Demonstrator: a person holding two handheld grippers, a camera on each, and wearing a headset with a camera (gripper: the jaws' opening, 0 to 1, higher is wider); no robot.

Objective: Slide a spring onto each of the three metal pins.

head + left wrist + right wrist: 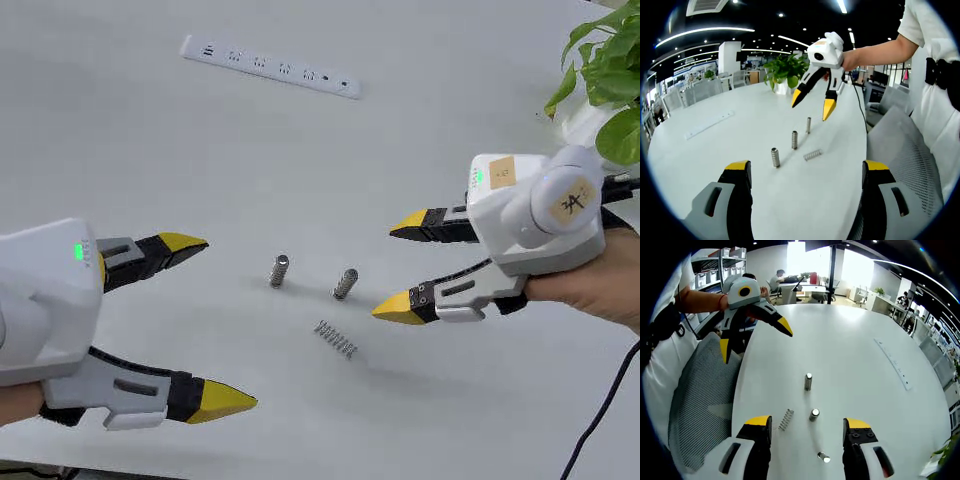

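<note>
My left tongs [230,322] are spread wide with nothing in them. My right tongs [384,272] are spread as well and just as empty. Both hover over the worktop [150,150] with their tips turned toward each other. In the open stretch between them stand two upright pins that wear springs: the first pin [279,271] on the side of my left tongs, and the second pin [345,284] just off the lower tip of my right tongs. A loose spring [336,340] lies flat on the worktop near the second pin, touching neither pin and neither pair of tongs. In the right gripper view the bare pin [823,457] stands in the gap between my right jaws. From the left gripper view it is the farthest in the row of three, below the right tips. A power strip [270,65] lies well beyond both tongs, and a plant [605,70] stands past my right tongs.
</note>
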